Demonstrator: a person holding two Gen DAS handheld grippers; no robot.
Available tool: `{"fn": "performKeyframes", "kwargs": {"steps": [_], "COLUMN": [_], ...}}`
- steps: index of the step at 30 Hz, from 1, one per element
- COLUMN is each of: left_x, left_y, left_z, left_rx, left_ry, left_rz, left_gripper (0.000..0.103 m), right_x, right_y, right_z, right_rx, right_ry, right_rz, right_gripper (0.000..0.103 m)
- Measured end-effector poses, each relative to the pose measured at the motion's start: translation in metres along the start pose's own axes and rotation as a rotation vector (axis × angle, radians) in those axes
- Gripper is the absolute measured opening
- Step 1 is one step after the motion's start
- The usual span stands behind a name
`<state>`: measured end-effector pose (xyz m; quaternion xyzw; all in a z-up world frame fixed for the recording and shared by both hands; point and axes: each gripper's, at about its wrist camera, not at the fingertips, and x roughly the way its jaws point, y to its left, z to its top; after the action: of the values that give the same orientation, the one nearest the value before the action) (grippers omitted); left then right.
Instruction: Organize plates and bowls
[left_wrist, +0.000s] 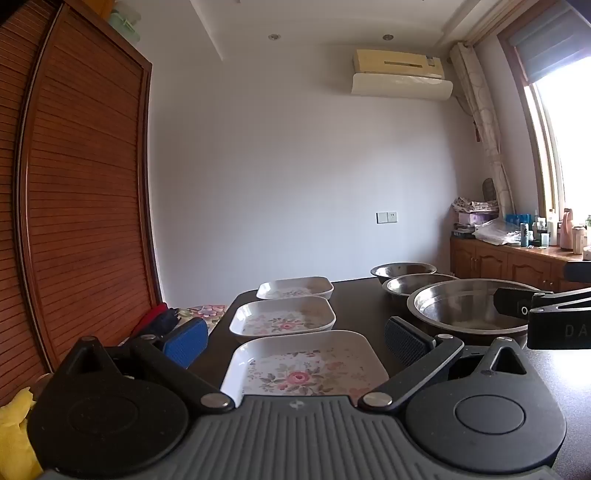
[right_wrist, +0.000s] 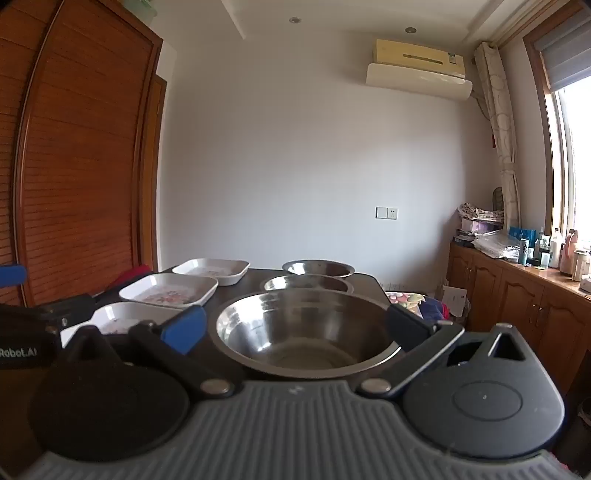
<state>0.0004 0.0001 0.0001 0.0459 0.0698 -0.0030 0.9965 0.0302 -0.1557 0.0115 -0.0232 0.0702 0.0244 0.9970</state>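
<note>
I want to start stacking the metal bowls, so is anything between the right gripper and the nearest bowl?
Nothing visible. The right gripper is open, and the nearest bowl sits directly ahead between its fingers. The other two bowls line up behind it, not in front.

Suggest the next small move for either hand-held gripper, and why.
Probably ease the left hand-held gripper down and close it on the near rim of the nearest plate. Its jaws are open with the plate between them, all three plates lie separate in a row, and nothing is held. The right hand-held gripper, also open, faces the nearest bowl.
</note>
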Motion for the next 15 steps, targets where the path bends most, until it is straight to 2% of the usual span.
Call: {"fn": "performKeyframes", "kwargs": {"steps": [15], "left_x": [0.0012], "left_y": [0.0014], "left_z": [0.0004], "left_rx": [-0.002], "left_ry": [-0.007], "left_rz": [0.002], "left_gripper": [0.103], "right_x": [-0.0001], "right_y": [0.0000], "right_z": [-0.0033], "right_rx": [0.007], "right_ry": [-0.005], "right_rz": [0.002], "right_gripper": [0.103]}}
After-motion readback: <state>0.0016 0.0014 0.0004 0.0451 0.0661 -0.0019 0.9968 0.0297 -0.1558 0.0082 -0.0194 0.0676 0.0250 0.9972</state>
